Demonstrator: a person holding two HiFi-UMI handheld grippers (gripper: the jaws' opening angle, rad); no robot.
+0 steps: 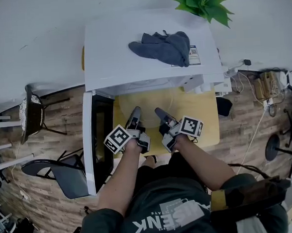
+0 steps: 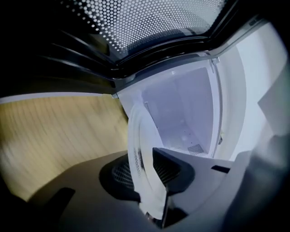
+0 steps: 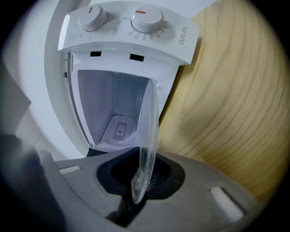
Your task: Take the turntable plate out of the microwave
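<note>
wooden table (image 1: 204, 112), white microwave (image 1: 112, 61) apparently on it
</note>
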